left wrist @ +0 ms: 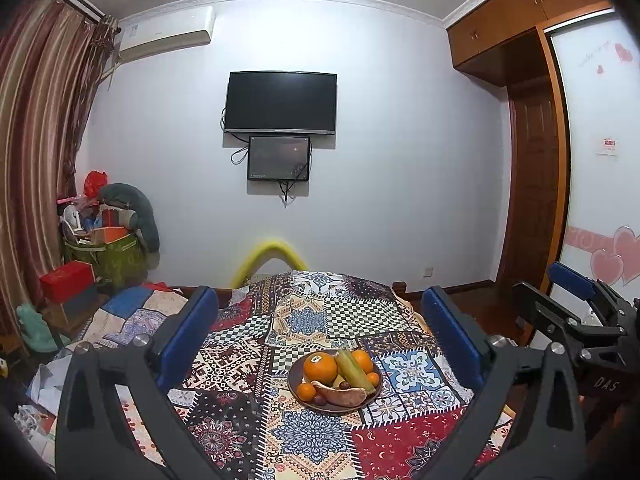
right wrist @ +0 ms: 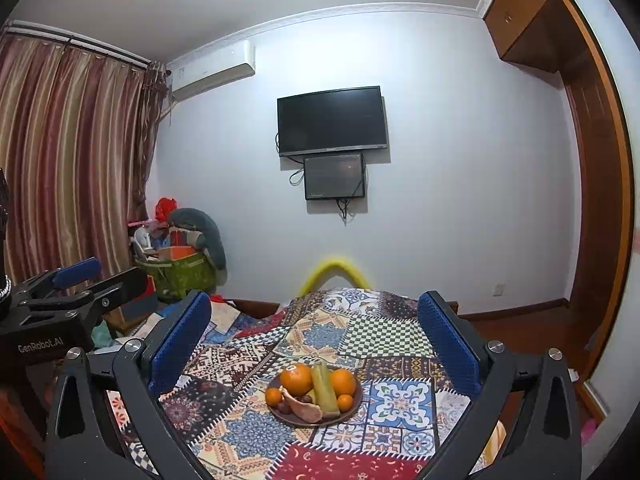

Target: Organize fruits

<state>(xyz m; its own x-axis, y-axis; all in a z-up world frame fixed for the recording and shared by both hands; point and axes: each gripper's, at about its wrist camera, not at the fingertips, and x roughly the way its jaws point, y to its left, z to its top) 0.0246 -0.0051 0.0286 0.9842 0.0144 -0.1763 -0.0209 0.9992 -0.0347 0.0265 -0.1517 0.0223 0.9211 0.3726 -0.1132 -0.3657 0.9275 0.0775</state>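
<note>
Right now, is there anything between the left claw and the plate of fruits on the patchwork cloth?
Nothing visible: the left claw is open and empty, with only bare patchwork cloth before the plate.

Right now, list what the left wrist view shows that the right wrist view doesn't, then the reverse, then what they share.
Only the left wrist view: the red box on the floor by the curtain, and pink heart decals on the wardrobe door.

Only the right wrist view: the "GenRobot.AI" label on the other gripper's body.

Both: the plate of oranges and other produce on the patchwork cloth, the wall TV, and each view's own open gripper, left gripper, right gripper.
</note>
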